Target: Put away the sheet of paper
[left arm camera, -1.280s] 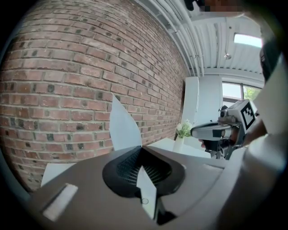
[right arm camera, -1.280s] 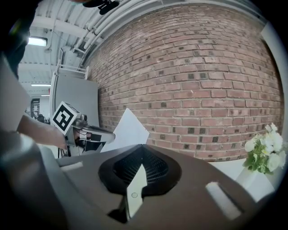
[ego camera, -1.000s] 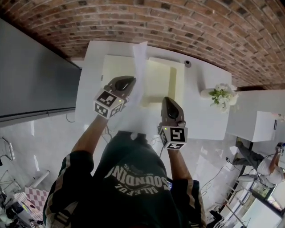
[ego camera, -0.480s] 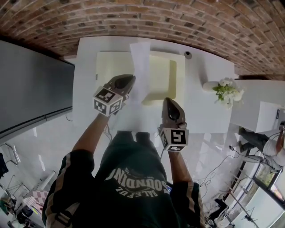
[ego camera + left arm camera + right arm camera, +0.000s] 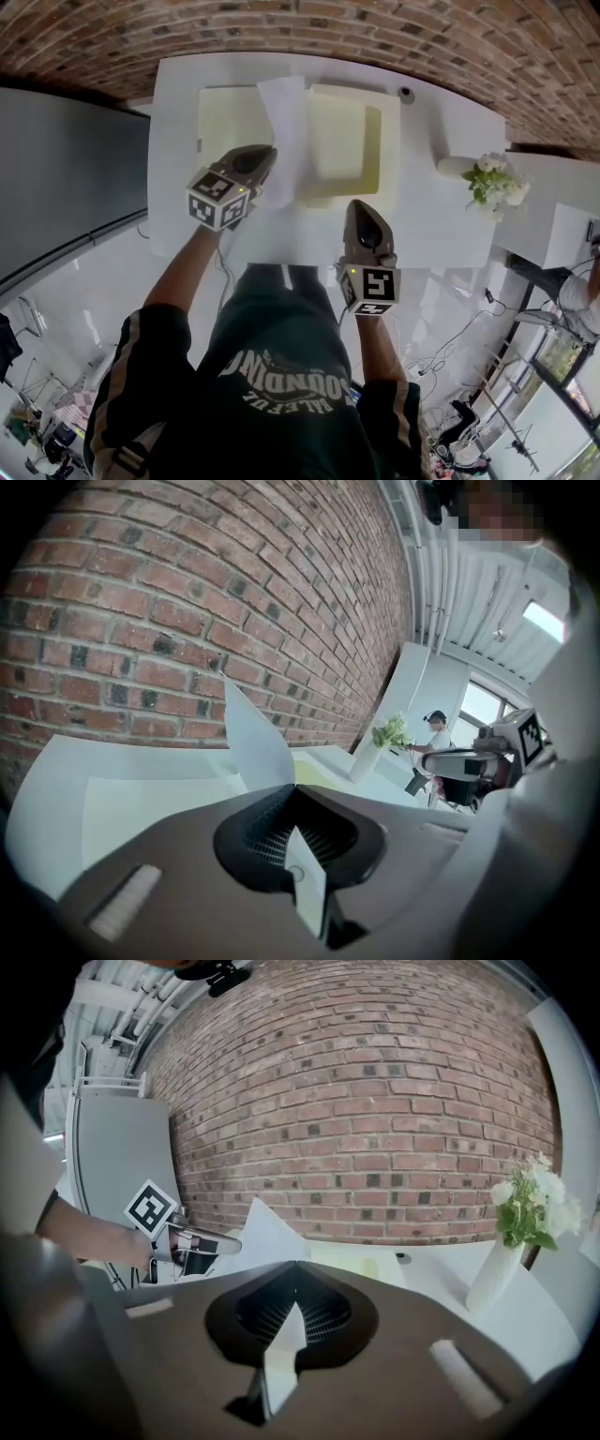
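Head view, sheet: the thin white sheet of paper is held up on edge above the white table. It stands between a pale yellow flat panel and a pale yellow shallow box and is not yet laid in either.
Head view, left gripper: the left gripper is set at the sheet's left edge, so the sheet hangs clear of the table and can be steered.
Head view, right gripper: the right gripper is held by the box's near wall, apart from the sheet, apparently ready to steady it.
Head view, surroundings: a white vase of flowers stands well apart at the table's right end, below the red brick wall.
Left gripper view, jaws: they are pressed together on the sheet, which rises from the tips as a curled, pointed flap. An edge pinch is judged enough for so light a thing, though the sheet is left floppy.
Right gripper view, jaws: they are pressed together at the tips, and nothing is seen gripped.
Right gripper view, sheet: it is seen to the left beyond the tips, rising from the left gripper.
Step judged: the sheet is being brought to the box, which is taken to be its place.
Risk judged: the loose flap could catch on the box wall and fold.
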`<state>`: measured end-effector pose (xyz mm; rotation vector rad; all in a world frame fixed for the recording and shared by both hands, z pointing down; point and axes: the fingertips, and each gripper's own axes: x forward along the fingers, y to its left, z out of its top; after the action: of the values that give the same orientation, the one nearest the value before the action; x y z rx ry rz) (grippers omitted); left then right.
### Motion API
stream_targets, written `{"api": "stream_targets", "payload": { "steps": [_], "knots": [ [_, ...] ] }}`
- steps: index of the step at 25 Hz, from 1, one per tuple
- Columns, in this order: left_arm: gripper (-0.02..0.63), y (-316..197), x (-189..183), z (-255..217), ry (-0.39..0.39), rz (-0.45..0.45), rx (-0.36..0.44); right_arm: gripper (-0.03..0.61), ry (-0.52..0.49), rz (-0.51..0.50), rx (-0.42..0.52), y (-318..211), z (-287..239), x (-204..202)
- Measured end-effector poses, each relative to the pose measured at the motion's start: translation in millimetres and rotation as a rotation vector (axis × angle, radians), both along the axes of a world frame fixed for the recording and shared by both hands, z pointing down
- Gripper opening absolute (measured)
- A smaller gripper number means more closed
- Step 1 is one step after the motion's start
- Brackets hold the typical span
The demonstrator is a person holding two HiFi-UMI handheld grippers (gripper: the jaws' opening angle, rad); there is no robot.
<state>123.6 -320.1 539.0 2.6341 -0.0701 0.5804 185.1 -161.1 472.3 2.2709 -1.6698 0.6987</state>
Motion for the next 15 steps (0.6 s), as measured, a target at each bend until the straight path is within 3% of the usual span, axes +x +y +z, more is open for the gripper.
{"api": "stream_targets", "payload": {
  "steps": [6, 15],
  "knots": [
    [0.011, -7, -10, 18, -0.047, 0.018, -0.009, 0.000, -0.010, 0.005, -0.024, 6, 10, -5],
    [0.011, -12, -15, 40, -0.097, 0.054, -0.086, 0.000, -0.021, 0.019, -0.047, 16, 19, -8]
  ]
}}
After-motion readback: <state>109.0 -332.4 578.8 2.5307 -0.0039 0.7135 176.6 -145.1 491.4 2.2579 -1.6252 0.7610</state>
